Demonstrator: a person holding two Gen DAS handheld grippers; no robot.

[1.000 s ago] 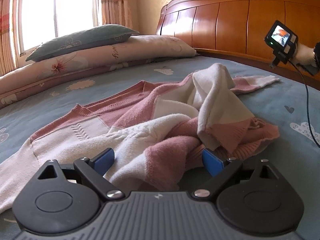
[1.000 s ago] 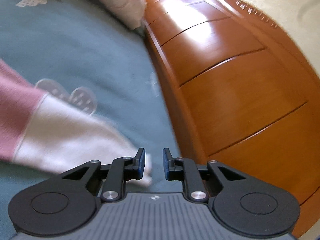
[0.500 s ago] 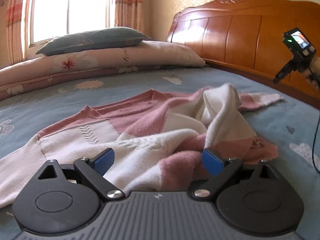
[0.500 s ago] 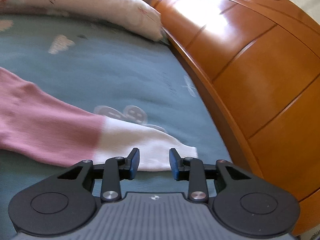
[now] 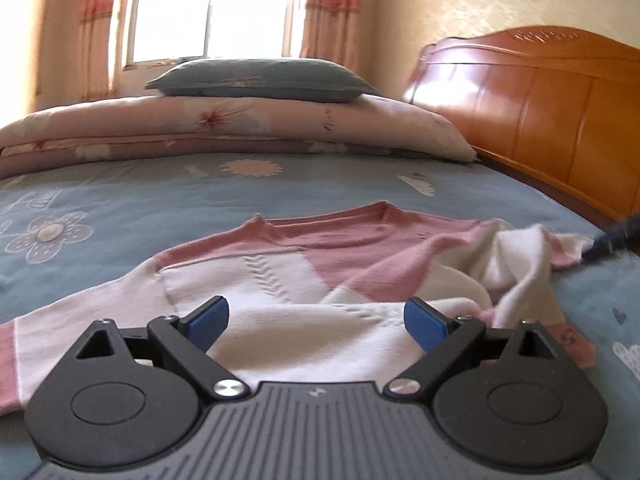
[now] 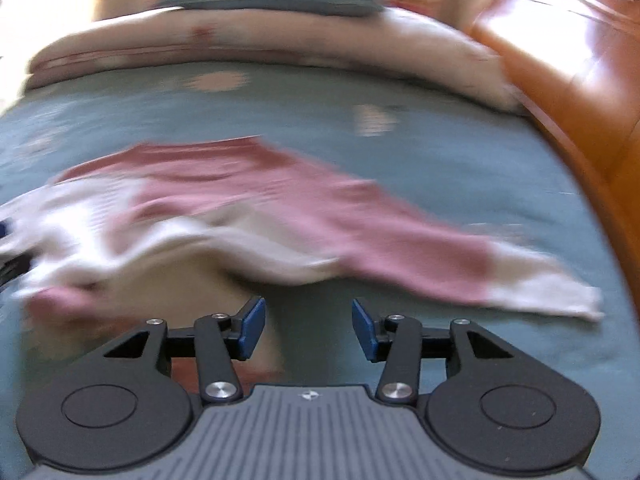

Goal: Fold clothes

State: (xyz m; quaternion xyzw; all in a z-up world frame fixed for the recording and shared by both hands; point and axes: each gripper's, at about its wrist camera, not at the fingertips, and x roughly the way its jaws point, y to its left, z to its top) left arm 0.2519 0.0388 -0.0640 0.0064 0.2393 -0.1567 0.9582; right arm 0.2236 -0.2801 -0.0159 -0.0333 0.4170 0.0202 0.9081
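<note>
A pink and white knitted sweater (image 5: 304, 280) lies crumpled on the blue bedsheet (image 5: 120, 200), its right side bunched into a heap. My left gripper (image 5: 316, 322) is open, low over the sweater's white lower part, with nothing between its fingers. In the blurred right wrist view the same sweater (image 6: 280, 208) stretches across the bed, one sleeve with a white cuff (image 6: 560, 292) reaching right. My right gripper (image 6: 308, 334) is open just short of the sweater's near edge, over bare sheet. A dark blurred tip of the right tool (image 5: 612, 240) shows at the sleeve in the left wrist view.
A folded floral quilt (image 5: 240, 128) with a grey-green pillow (image 5: 260, 80) on top lies across the far side of the bed. A wooden headboard (image 5: 540, 112) runs along the right. A bright window with curtains (image 5: 208, 8) is behind.
Both views swung left, away from the headboard toward the quilt. The right gripper opened wider and drew back from the white cuff. The left gripper stayed open over the sweater.
</note>
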